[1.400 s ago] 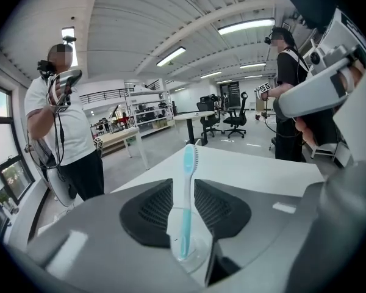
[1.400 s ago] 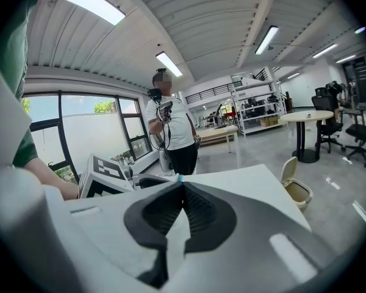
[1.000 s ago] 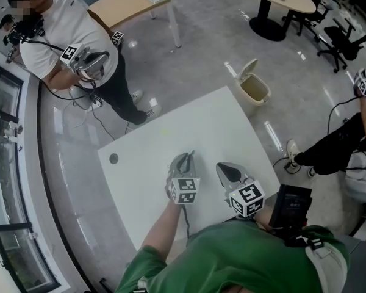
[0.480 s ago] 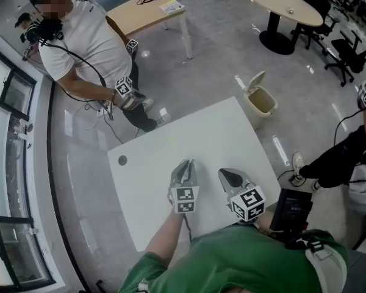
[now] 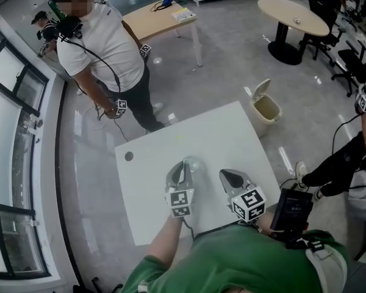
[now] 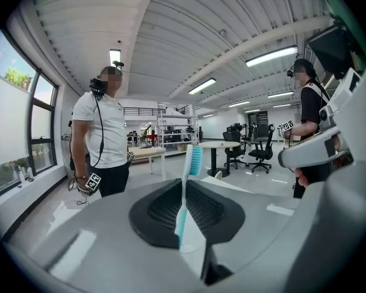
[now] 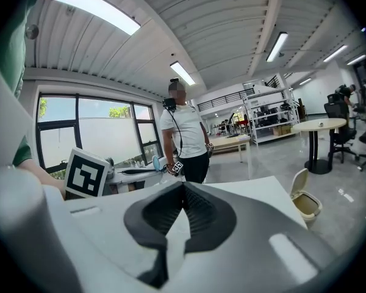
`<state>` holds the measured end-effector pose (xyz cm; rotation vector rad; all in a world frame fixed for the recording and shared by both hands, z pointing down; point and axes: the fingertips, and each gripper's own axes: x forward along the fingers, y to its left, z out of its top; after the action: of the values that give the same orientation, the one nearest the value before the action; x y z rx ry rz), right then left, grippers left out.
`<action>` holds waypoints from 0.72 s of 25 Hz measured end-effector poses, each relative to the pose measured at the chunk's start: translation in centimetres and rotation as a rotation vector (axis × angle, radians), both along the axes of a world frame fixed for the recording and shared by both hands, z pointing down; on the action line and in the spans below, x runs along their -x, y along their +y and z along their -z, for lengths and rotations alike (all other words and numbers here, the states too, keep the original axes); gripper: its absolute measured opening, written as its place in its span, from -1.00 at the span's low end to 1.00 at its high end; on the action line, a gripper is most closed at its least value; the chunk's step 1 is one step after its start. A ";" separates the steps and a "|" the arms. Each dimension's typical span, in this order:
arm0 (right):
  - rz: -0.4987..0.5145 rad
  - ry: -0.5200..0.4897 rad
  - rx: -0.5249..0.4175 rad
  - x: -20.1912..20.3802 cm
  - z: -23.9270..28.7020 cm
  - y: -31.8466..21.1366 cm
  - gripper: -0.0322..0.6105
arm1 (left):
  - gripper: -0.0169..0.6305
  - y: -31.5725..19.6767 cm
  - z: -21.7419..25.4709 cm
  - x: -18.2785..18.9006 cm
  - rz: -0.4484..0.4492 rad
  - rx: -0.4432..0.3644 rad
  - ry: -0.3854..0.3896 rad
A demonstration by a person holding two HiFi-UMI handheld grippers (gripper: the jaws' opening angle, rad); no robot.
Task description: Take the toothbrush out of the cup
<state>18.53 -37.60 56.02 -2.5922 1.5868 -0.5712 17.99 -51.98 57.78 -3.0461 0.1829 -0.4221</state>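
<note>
A toothbrush [image 6: 192,162] with a white neck, teal bristles and a teal handle stands upright between the jaws of my left gripper [image 6: 184,189], which is shut on its handle. In the head view the left gripper [image 5: 183,166] hangs over the middle of the white table [image 5: 219,133]. A faint clear rounded shape [image 5: 194,163] lies at its tip; I cannot tell whether it is the cup. My right gripper [image 5: 226,174] hovers to its right. In the right gripper view its jaws [image 7: 183,187] meet at the tips with nothing between them.
A small dark round mark [image 5: 129,156] sits near the table's left edge. A person in a white shirt [image 5: 104,41] stands beyond the far left corner. An open bin [image 5: 265,107] stands off the far right corner. Another person [image 5: 341,163] sits at the right.
My left gripper has risen with the toothbrush. The head view has shifted, so the table sits lower in it. The person in white has stepped along the table's far side.
</note>
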 end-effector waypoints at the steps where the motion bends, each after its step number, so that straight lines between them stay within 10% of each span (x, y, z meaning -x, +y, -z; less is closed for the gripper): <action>1: 0.005 0.003 -0.005 0.0 0.1 -0.1 -0.89 | -0.86 -0.2 0.4 0.2 0.013 0.001 0.015; 18: 0.139 0.051 -0.066 8.8 1.3 1.4 -0.89 | -0.86 1.0 6.3 13.3 0.206 0.021 0.186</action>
<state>9.71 -36.20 54.67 -2.4828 1.7800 -0.4557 4.66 -51.01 51.48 -3.0962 0.5070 -0.1493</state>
